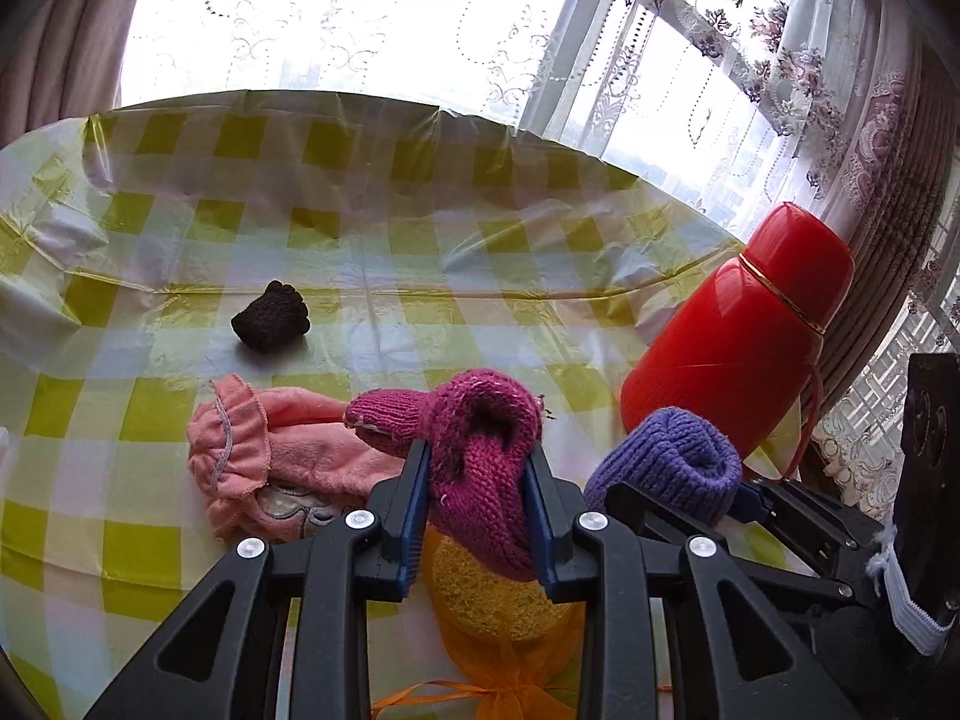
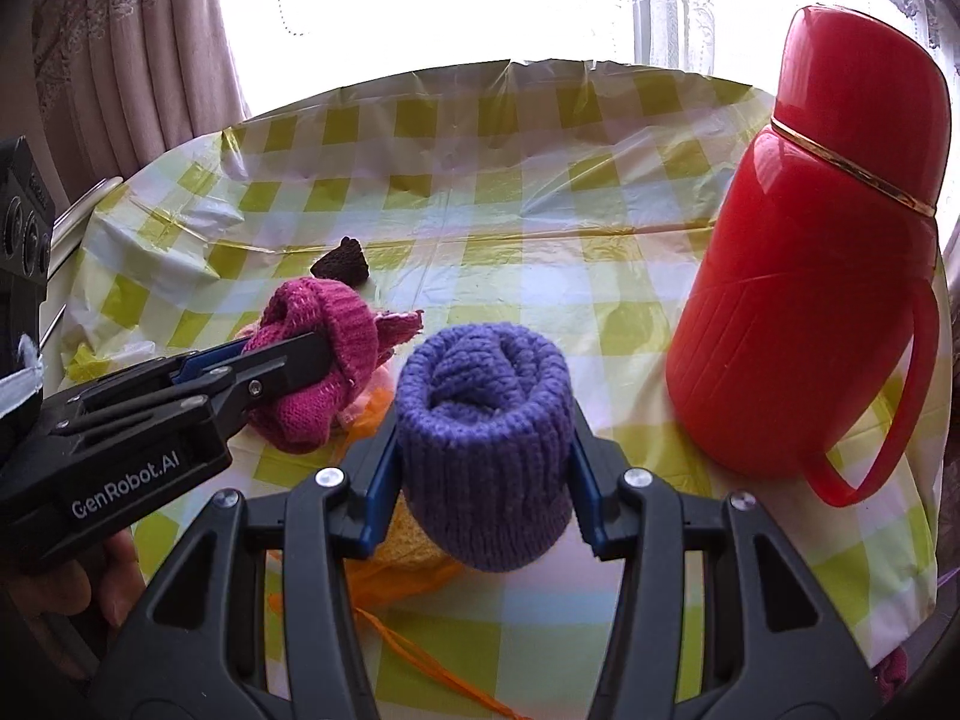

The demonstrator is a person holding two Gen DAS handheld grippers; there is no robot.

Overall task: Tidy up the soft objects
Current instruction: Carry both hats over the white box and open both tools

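Sheer-curtained window behind my checked desk (image 2: pixel 480 192). My left gripper (image 1: pixel 477 498) pinches the magenta knit glove (image 1: pixel 474 450); my right gripper (image 2: pixel 483 480) squeezes the rolled purple knit (image 2: pixel 483 420). Both look light and squashy, best held mid-bundle.

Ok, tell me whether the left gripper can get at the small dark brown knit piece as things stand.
Probably not yet. The way across the tablecloth to the brown knit piece looks free, but the left gripper has its jaws shut on the magenta knit item.
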